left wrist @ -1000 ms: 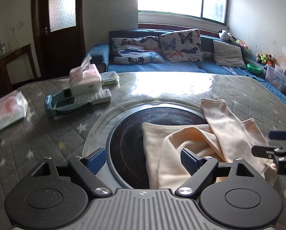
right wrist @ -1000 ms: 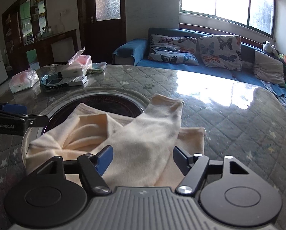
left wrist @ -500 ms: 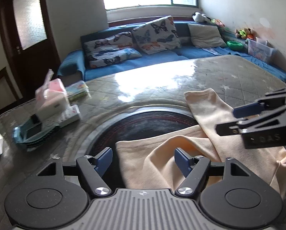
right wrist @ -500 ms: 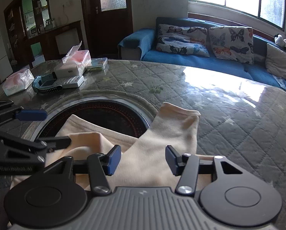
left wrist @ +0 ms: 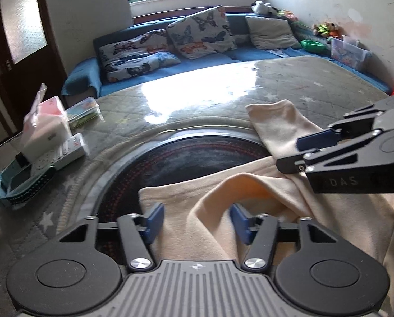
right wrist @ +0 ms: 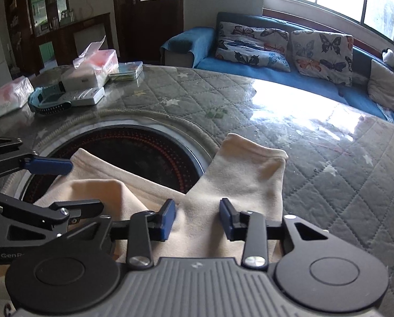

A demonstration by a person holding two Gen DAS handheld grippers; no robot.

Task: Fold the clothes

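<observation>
Cream garment (left wrist: 271, 192) lies beside the desk's dark disc (left wrist: 186, 163); both the left claw (left wrist: 195, 223) and right claw (right wrist: 197, 219) are closing around fabric, not yet pinching, and should catch full folds.

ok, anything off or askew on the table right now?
Only the cream garment: rumpled, not flat, with a raised fold near the left gripper and one end stretched out over the quilted cover. Part of it lies over the dark round inset. Both grippers are closing with cloth between their jaws. No spill or damage visible.
</observation>
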